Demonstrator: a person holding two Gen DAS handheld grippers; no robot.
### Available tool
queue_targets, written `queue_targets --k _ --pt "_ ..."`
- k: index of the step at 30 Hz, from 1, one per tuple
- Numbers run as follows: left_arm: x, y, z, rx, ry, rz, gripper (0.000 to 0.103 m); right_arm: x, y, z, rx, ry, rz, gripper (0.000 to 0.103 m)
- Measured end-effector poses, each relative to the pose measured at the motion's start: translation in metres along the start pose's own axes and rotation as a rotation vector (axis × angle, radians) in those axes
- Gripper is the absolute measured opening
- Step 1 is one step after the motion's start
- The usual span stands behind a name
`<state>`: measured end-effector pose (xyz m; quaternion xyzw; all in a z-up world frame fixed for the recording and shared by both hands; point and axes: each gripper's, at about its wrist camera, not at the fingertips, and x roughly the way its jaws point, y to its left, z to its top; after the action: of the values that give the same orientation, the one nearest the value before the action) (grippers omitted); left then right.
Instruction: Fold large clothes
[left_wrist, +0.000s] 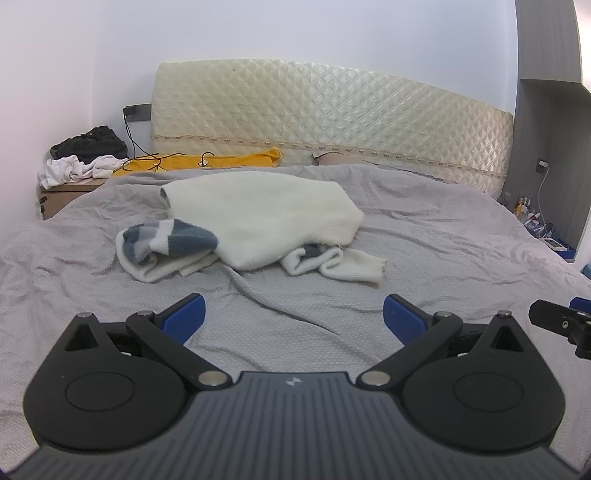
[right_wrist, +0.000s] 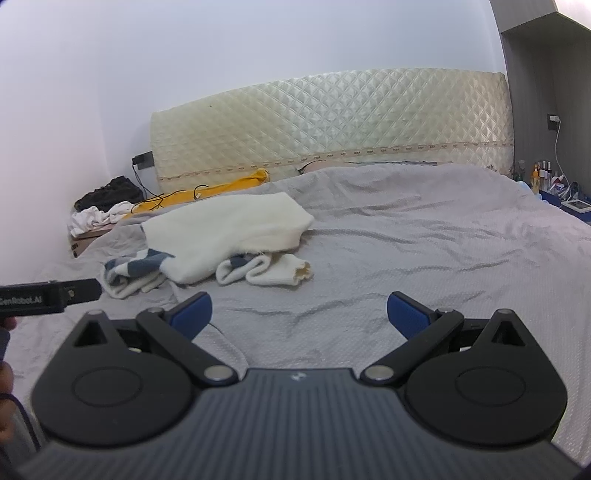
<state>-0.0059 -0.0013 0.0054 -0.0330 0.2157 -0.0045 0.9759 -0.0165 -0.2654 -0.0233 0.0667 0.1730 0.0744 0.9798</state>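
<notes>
Both hand-held grippers — left (left_wrist: 293, 315), right (right_wrist: 299, 314) — gape released before the crumpled sweater (left_wrist: 258, 218).

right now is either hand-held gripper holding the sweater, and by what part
Nothing is held. The left hand-held gripper and right hand-held gripper are both open, short of the white sweater.

Left black two-finger gripper (left_wrist: 293, 314): blue-padded fingers (left_wrist: 184, 317) spread wide apart, nothing between them. Right black two-finger gripper (right_wrist: 299, 314): blue-padded fingers (right_wrist: 408, 314) likewise spread wide, holding nothing. Both held level, side by side, pointing forward.
</notes>
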Motion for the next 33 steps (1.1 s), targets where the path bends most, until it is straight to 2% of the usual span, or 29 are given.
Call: queue_targets --k 33 --pt "0.002 0.0018 -0.0036 -0.003 -0.001 -0.009 0.103 0.0008 -0.0017 0.0007 0.014 0.002 0.002 0.103"
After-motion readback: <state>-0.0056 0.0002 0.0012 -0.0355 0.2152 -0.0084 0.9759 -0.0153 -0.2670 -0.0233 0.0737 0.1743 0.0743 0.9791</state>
